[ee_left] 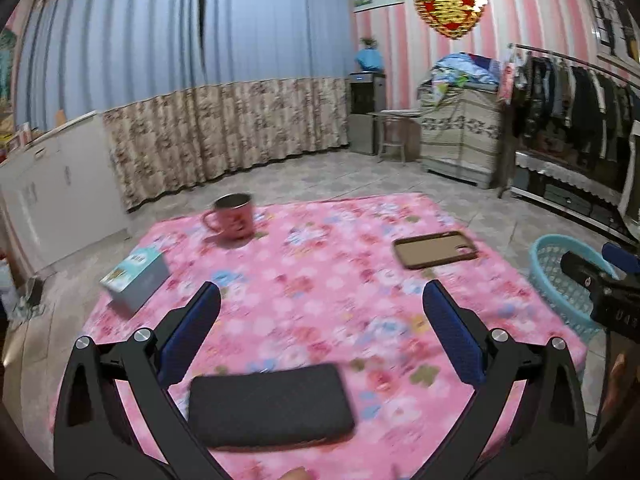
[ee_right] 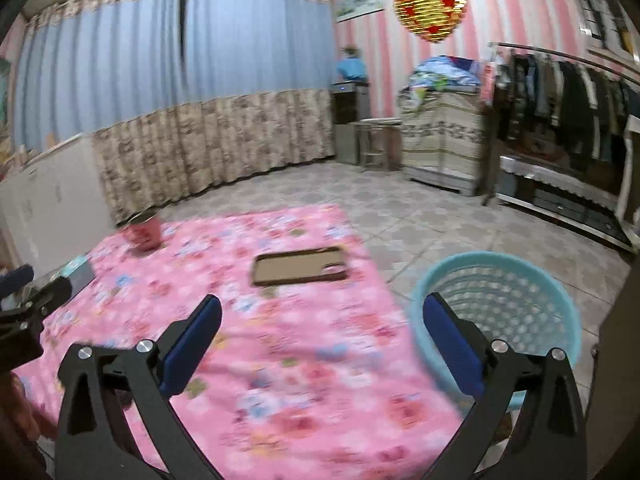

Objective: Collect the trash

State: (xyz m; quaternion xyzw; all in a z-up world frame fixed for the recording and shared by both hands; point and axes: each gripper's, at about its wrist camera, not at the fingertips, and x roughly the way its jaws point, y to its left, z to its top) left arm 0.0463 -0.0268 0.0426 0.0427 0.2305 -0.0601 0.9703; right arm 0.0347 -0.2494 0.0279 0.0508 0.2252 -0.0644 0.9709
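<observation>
Trash is hard to pick out: on the pink floral counter [ee_left: 320, 280] lie a mug [ee_left: 232, 216], a small box [ee_left: 136, 280], a phone case [ee_left: 436, 249] and a dark wallet [ee_left: 272, 404], none plainly rubbish. The basket [ee_right: 500, 304] stands on the tiled floor just beside the counter. Left tool [ee_left: 320, 332] and right tool [ee_right: 322, 340] are both spread, holding nothing. Blur risks grabbing a keeper. Curtained bedroom behind.
</observation>
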